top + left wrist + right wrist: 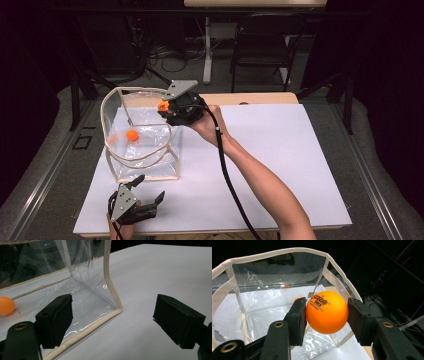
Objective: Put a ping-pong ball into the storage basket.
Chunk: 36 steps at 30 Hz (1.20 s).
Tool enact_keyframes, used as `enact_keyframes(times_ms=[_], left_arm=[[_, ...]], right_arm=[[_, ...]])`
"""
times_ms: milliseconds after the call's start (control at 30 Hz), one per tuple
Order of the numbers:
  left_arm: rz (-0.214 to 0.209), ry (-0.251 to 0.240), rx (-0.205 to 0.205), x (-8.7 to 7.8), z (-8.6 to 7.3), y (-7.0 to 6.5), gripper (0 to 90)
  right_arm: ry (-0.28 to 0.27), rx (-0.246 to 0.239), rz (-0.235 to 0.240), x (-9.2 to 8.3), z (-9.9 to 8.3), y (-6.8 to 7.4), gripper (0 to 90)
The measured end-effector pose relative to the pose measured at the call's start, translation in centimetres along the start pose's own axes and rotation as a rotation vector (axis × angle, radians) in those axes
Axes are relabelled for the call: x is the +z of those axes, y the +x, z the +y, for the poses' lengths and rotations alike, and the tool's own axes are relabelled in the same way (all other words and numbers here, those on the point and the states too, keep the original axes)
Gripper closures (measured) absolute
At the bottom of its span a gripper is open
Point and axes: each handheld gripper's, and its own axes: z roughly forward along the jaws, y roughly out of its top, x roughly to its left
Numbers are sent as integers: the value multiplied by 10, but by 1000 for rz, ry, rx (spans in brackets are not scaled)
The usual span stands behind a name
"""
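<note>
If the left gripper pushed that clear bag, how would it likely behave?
The clear bag would probably buckle rather than slide: its film walls look thin and creased. It seems light, so it may shift. The loose orange ball inside would likely roll.

Open bag mouth (274, 255) beneath tongs (327, 312)

From my high view the right gripper (167, 106) jaws sit behind its own body, so I can't read them there. Orange ball inside the clear bag (82, 287) is cut by the left gripper view's left edge (6, 305). In the right gripper view that same ball is mostly hidden behind the jaw. Left hand (122, 231) cropped at the bottom edge.
</note>
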Motion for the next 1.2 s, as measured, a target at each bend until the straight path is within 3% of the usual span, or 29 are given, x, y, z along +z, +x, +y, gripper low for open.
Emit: enact_keyframes(times_ms=[1200], left_arm=[[3, -4, -5, -1, 0, 1, 157]], right_arm=[[46, -27, 15, 20, 2, 8, 509]])
